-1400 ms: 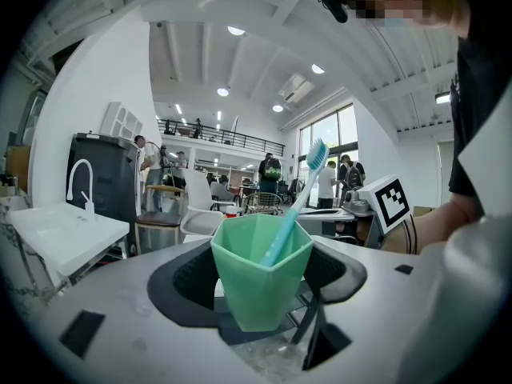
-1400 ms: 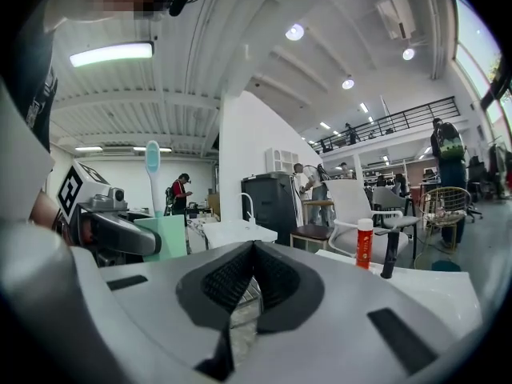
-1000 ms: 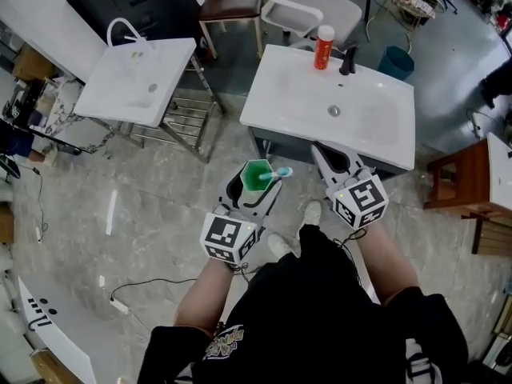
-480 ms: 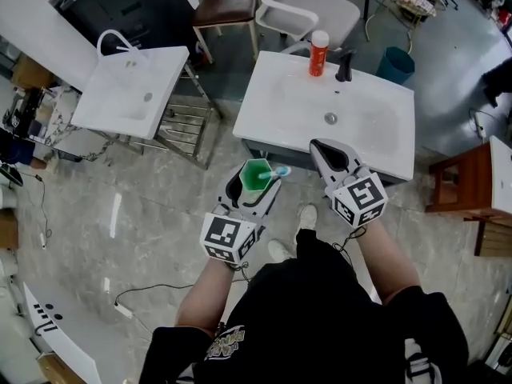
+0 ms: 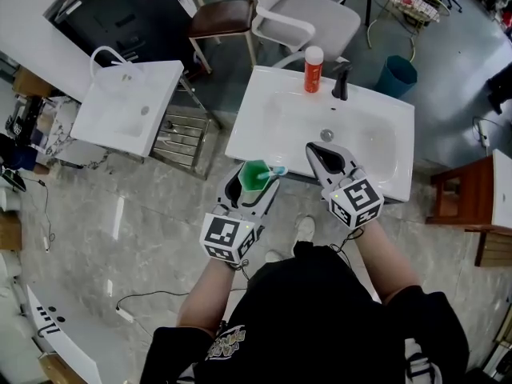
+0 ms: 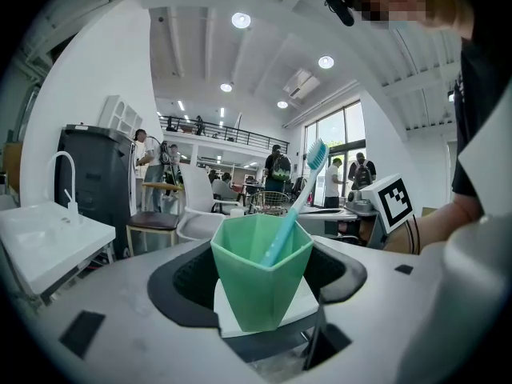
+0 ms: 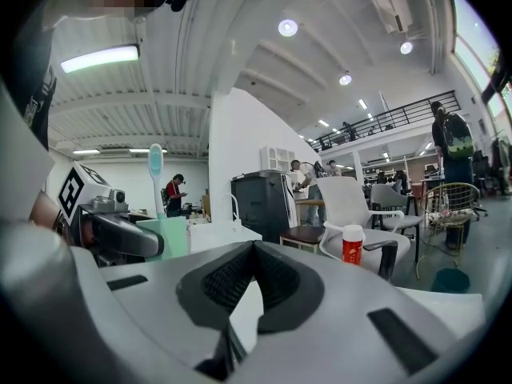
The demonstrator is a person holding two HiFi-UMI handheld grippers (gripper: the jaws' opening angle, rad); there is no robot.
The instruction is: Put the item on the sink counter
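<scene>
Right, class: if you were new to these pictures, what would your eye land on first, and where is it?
First, the green cup with a blue toothbrush standing in it, clamped in the left gripper by the front edge of the white sink counter. Next, the red bottle beside the black faucet at the counter's far edge. The right gripper hovers over the counter's front, shut and empty.

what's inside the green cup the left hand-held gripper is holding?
A blue toothbrush stands in the green cup, bristle head up, leaning out over the rim. The cup wall hides the handle's lower end and the cup's bottom, so anything else inside cannot be seen.
</scene>
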